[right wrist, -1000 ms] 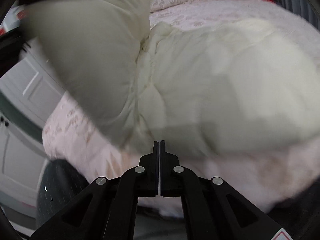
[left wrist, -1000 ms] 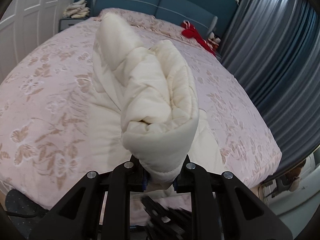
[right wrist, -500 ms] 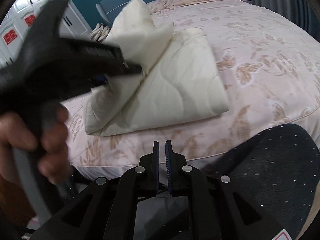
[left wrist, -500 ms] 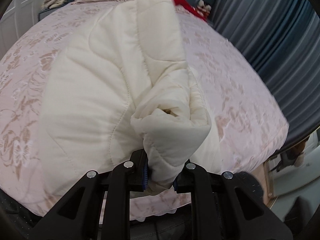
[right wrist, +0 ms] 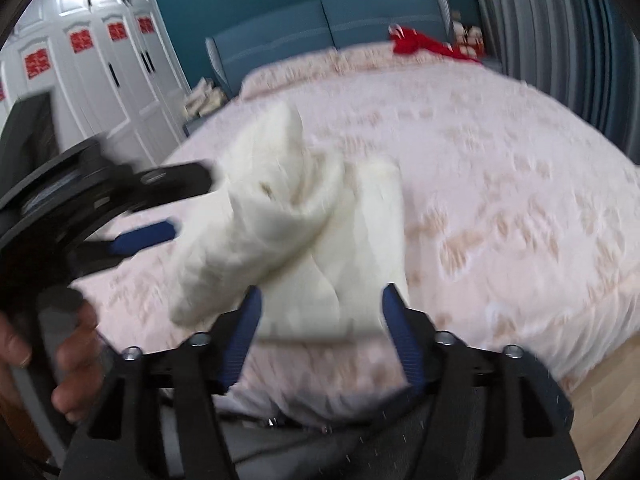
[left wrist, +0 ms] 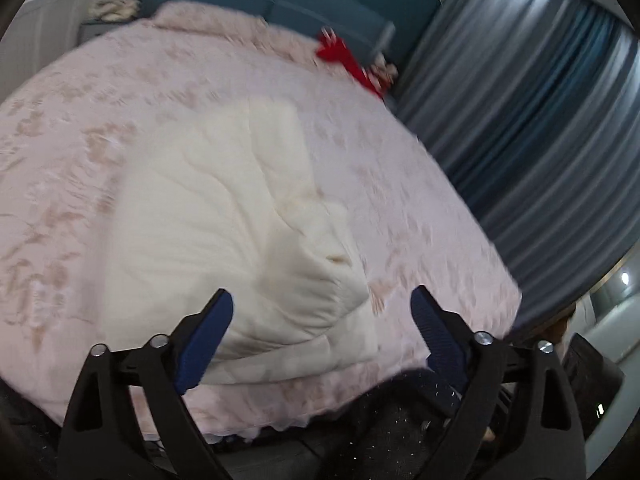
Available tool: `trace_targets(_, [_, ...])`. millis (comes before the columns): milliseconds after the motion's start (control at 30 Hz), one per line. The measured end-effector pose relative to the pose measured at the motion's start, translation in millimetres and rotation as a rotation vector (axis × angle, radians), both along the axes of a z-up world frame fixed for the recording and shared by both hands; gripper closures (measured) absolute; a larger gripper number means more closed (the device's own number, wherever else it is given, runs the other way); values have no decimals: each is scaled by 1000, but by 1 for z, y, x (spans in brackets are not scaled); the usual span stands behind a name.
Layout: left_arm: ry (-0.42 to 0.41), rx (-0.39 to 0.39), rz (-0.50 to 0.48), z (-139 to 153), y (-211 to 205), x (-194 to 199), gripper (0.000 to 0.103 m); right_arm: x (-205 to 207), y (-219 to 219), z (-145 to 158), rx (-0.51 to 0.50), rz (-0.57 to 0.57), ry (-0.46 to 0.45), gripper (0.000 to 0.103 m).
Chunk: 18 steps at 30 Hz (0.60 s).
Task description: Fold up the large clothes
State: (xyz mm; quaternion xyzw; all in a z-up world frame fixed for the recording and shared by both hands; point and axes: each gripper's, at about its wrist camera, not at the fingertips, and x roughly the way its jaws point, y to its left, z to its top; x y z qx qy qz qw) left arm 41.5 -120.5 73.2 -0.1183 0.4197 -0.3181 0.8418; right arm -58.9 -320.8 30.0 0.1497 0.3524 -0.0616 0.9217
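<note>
A cream quilted garment (left wrist: 224,236) lies bunched and partly folded near the front edge of the bed. My left gripper (left wrist: 320,320) is open wide, its blue pads apart just above the garment's near end, holding nothing. In the right wrist view the garment (right wrist: 304,240) sits ahead with a thick rolled end sticking out toward the left. My right gripper (right wrist: 320,320) is open, its pads spread in front of the garment's near edge. The left gripper (right wrist: 160,204) shows there at the left, open, beside the rolled end. Both views are motion-blurred.
The bed has a pink floral cover (left wrist: 420,208) and a teal headboard (right wrist: 320,28). A red cloth (left wrist: 348,64) lies near the pillows. Grey curtains (left wrist: 540,128) hang at the right. White wardrobes (right wrist: 100,64) stand at the left. Wooden floor (right wrist: 600,400) shows at the right.
My left gripper has opened and let go of the cream garment, which has dropped onto the bed. My right gripper has gone from shut to open and turned toward the garment.
</note>
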Motion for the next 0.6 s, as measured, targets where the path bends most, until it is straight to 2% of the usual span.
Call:
trace_targets(100, [-20, 15, 114, 8, 30, 9, 15, 20, 1, 9, 13, 10, -36, 35])
trace_targets(200, [-19, 84, 202, 0, 50, 20, 15, 40, 5, 12, 18, 25, -53, 35])
trace_targets(300, [15, 110, 255, -13, 62, 28, 17, 57, 13, 11, 10, 45, -43, 35])
trace_targets(433, [73, 136, 274, -31, 73, 33, 23, 81, 12, 2, 49, 66, -12, 38])
trace_targets(533, [75, 147, 281, -33, 77, 35, 24, 99, 15, -6, 27, 61, 36, 54])
trace_targets(567, [74, 148, 278, -32, 78, 33, 24, 103, 15, -8, 18, 63, 45, 65])
trace_targets(600, [73, 144, 272, -31, 76, 33, 25, 105, 14, -10, 12, 69, 56, 81])
